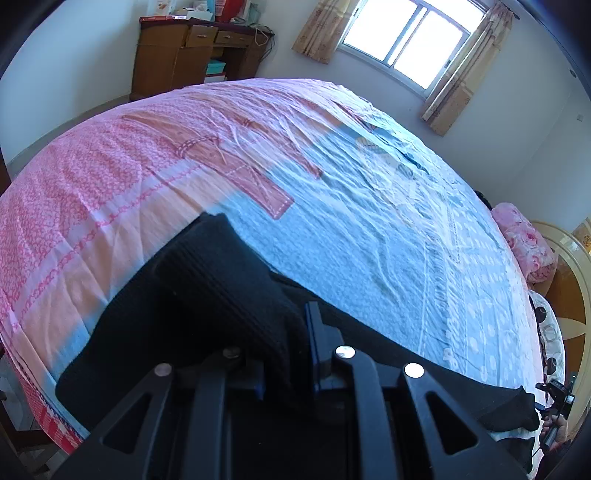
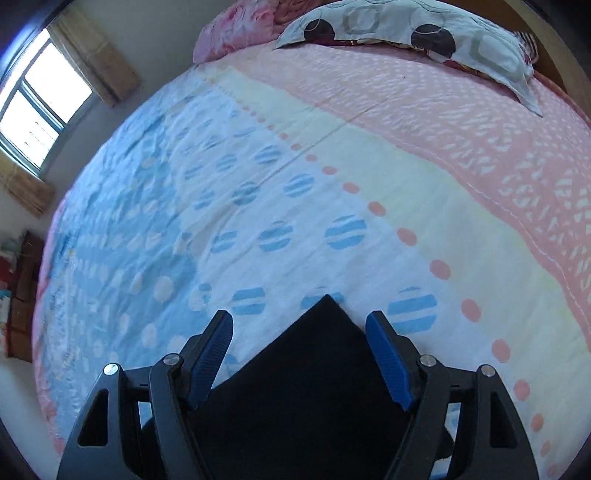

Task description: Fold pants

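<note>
The black ribbed knit pants [image 1: 207,280] lie along the near edge of a bed covered by a wrinkled patchwork bedspread of pink, cream and light-blue printed cotton [image 1: 369,229]. In the left wrist view a bunched fold of the dark cloth rises between the fingers of the left gripper [image 1: 295,354], whose jaws are pressed together on it. From there the cloth runs in a long strip toward the right, ending in a dark end by the bed's edge. In the right wrist view a pointed corner of the pants [image 2: 317,354] lies flat on the bedspread [image 2: 332,177] between the blue ribbed pads [image 2: 388,354] of the right gripper [image 2: 299,321], which stands spread wide, the pads clear of the cloth on both sides. Farther off sit a white pillow with dark circles [image 2: 406,33], a pink flowered quilt [image 1: 528,247], a brown wooden desk with drawers [image 1: 184,55] and a curtained window [image 1: 410,33]. Nothing lies on the bedspread beyond the pants.
</note>
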{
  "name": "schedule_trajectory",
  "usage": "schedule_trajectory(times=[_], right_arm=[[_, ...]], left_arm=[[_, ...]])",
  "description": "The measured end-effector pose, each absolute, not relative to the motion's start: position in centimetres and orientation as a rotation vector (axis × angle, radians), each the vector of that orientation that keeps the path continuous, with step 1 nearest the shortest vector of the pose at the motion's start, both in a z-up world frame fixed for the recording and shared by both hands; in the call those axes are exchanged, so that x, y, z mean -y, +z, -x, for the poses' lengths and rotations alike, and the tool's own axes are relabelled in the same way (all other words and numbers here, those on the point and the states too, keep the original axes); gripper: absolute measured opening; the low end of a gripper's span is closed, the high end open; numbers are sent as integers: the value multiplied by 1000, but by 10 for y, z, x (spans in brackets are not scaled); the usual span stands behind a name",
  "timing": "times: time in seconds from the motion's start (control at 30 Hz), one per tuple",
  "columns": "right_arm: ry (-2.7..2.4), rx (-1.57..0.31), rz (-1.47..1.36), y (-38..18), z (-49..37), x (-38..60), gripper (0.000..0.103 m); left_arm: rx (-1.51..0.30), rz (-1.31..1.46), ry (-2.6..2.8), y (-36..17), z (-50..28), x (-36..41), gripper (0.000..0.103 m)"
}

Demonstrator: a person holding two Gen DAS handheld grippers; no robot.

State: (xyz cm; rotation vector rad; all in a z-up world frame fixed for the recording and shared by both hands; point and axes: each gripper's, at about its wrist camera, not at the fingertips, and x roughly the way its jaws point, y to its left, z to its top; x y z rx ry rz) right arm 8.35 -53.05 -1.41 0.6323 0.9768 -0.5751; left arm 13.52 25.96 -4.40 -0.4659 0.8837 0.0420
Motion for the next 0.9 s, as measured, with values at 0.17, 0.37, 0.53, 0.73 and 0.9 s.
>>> schedule_trajectory(times=[0.17, 0.37, 0.53, 0.73, 0.9], right_arm=[[-570, -1046, -503, -26, -97, 523, 40], [-464, -1027, -421, -10, -86, 502, 8], [-316, -729, -394, 53, -42, 479, 8], [-322, -603, -403, 73, 36, 470, 8], [-526, -634, -499, 29, 94, 486, 12]], left_arm=[[-894, 474, 40, -47, -138, -260, 18], [-872, 507, 14, -38, -139, -264, 18], [-835, 537, -6, -27, -127, -272, 16], [-824, 531, -32, -23, -105, -275, 16], [-834, 555, -41, -31, -98, -280, 16]])
